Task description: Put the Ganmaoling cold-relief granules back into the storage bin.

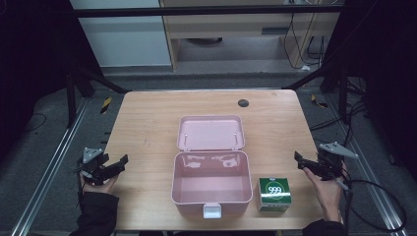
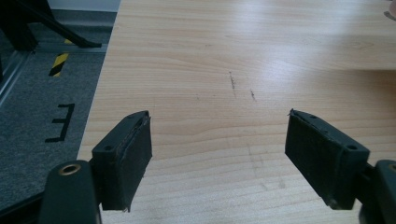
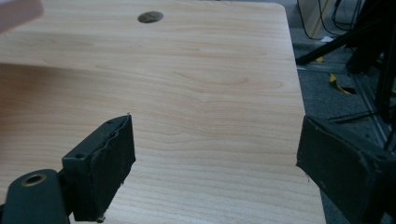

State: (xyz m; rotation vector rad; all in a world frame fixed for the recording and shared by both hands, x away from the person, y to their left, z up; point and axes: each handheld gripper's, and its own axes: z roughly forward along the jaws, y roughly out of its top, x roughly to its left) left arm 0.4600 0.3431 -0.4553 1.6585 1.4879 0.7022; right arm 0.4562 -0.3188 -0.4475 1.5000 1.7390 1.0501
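From above, pink box (image 1: 211, 189) and green carton (image 1: 275, 193) sit between both wide-open tools (image 1: 119, 162) (image 1: 298, 158)

The left gripper (image 1: 117, 162) sits at about eight o'clock, held low in the left hand (image 1: 98, 183), its jaws spread wide and pointing toward two o'clock. The right gripper (image 1: 298, 159) sits at about four o'clock in the right hand (image 1: 327, 189), jaws also parted with nothing between them, pointing toward ten o'clock.
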